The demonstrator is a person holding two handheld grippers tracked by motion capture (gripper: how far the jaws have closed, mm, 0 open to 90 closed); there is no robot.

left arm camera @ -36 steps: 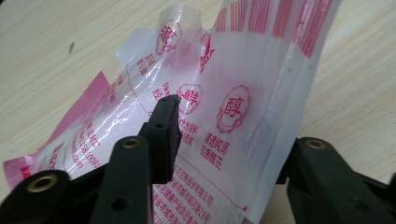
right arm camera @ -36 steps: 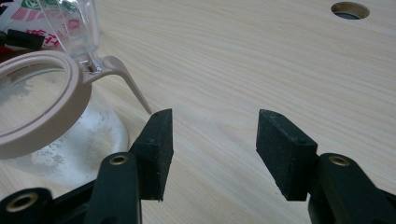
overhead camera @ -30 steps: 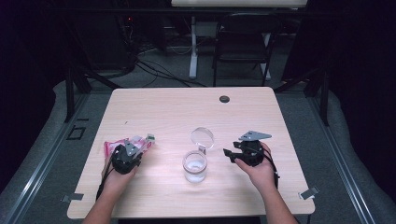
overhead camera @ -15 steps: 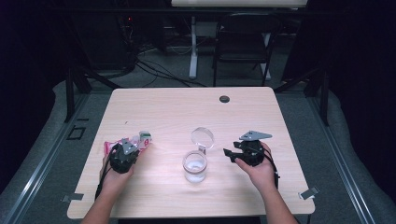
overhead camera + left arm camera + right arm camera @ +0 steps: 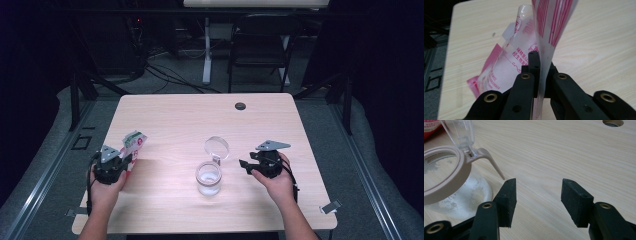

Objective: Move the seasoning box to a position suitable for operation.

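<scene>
A pink and white plastic pouch (image 5: pixel 134 145) stands lifted off the table at the near left, with my left gripper (image 5: pixel 112 162) shut on its lower edge. In the left gripper view the black jaws of the left gripper (image 5: pixel 540 63) pinch the thin film of the pouch (image 5: pixel 511 57), which rises above them. A glass jar (image 5: pixel 209 179) sits at the table's middle, its round lid (image 5: pixel 216 148) flipped open behind it. My right gripper (image 5: pixel 243 164) rests just right of the jar and points at it. In its own view the right gripper (image 5: pixel 537 195) is open with nothing between its jaws, beside the jar (image 5: pixel 456 195).
The light wooden table (image 5: pixel 200 120) has a dark cable hole (image 5: pixel 240 106) near its far edge. A black chair (image 5: pixel 260 45) and cables stand on the floor beyond. Bare tabletop lies between the pouch and the jar.
My left gripper has closed on the pouch, then moved left and up with it, so the pouch now stands off the table. The right gripper has kept still.
</scene>
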